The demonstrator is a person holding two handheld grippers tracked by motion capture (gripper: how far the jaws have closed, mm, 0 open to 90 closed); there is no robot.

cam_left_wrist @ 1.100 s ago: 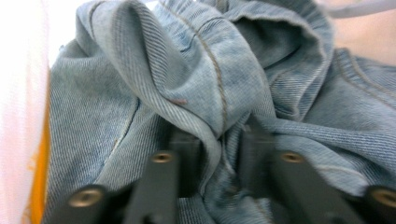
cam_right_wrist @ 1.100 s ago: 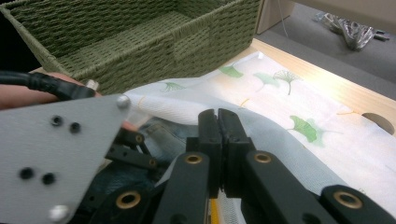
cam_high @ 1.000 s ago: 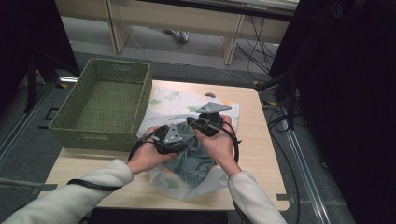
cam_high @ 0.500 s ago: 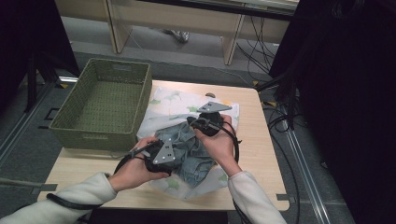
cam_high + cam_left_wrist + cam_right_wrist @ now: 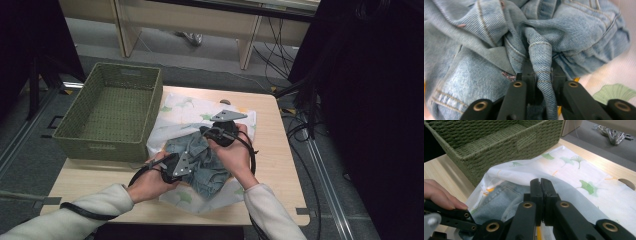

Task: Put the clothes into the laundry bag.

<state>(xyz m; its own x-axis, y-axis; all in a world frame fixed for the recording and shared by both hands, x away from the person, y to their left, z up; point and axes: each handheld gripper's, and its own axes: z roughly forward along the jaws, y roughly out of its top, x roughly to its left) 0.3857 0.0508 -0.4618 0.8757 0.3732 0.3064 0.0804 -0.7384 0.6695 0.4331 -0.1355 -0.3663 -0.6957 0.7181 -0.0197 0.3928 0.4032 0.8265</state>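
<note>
Left gripper (image 5: 541, 82) clamps a denim fold (image 5: 541, 57); right gripper (image 5: 540, 195) is clenched, empty.

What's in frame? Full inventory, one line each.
Basket: 1, green woven, empty, table's left.
Cloth: 1, white with green leaf print, spread mid-table beside the basket.
Jeans: 1, light blue denim, bunched on the cloth.
Table: 1, light wood.
Cables: several, black, on the floor beyond the table.
Left gripper: 1, black, shut on a fold of the jeans.
Right gripper: 1, black, jaws together, over the jeans.
Hands: 2, white sleeves, one per gripper.
</note>
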